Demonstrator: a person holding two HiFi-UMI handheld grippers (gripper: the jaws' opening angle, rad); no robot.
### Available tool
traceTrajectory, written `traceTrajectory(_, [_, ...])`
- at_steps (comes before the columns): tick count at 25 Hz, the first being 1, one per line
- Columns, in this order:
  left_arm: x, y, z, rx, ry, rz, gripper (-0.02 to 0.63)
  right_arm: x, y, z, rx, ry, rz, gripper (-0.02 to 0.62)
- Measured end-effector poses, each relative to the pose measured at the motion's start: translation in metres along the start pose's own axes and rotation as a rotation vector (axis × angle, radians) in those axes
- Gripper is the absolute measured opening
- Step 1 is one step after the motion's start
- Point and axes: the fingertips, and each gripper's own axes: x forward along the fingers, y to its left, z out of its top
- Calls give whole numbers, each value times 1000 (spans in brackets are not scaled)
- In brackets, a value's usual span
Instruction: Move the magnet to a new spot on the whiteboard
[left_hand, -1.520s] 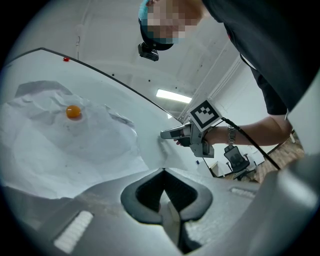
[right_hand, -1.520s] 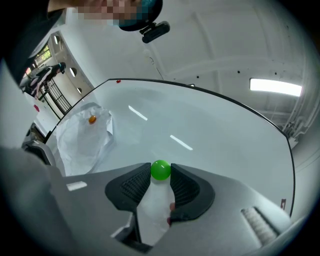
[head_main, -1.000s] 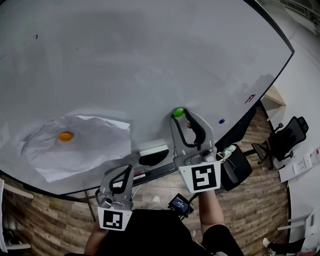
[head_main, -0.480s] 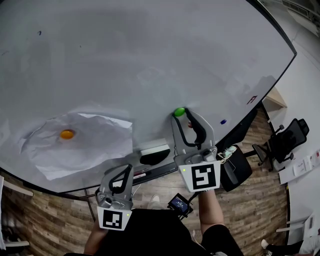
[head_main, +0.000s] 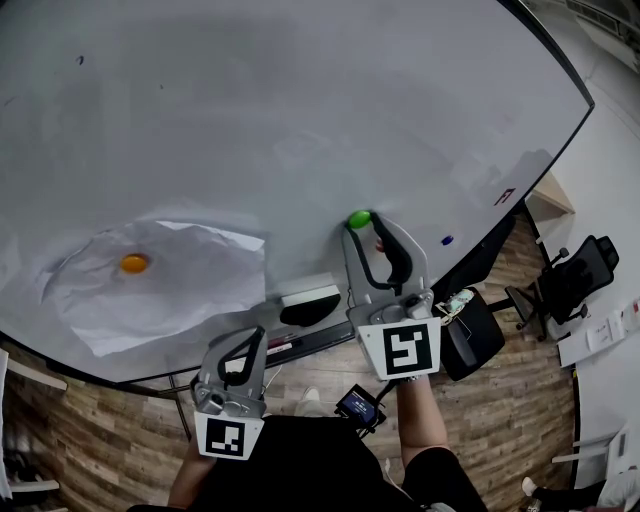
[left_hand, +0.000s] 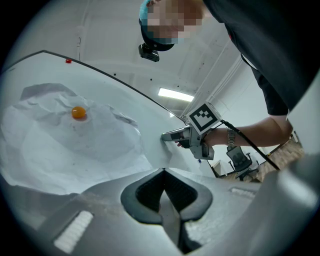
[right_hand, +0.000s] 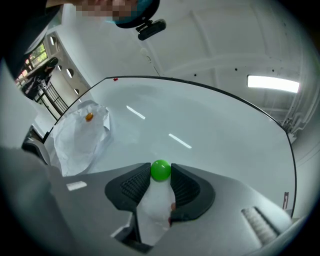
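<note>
My left gripper (left_hand: 162, 171), closest to me, rests closed and empty. My right gripper (right_hand: 160, 176) clamps the green magnet (right_hand: 160, 169) only at its tips, so I should squeeze firmly and lift straight off. The magnet sits at twelve o'clock from the jaws, against the whiteboard (right_hand: 220, 125) beyond.

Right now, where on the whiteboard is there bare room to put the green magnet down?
The widest bare patch is the whiteboard above the green magnet, between the crumpled paper and the board's right edge. Crowded: lower left, where the paper sits under the orange magnet; below, the eraser; lower right, the blue magnet and red mark.
</note>
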Motion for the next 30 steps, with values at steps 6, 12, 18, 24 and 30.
traceTrajectory(6, [-2,-2,0,-2,-1,-2,-5,-3,-1,-6,34,22,-2,166])
traceTrajectory(12, [-3,-6,4,0,-8,-13,-5,-15,-3,-5,67,12,-7,164])
traceTrajectory(18, [-2,-13,5,-3,-12,-34,-5,-33,5,0,105,-17,0,137])
traceTrajectory(24, [-1,-22,7,-30,-13,-62,-5,-51,10,0,136,-39,-10,93])
traceTrajectory(30, [-1,-32,9,-39,-14,-88,-5,-71,18,-13,157,17,-23,39])
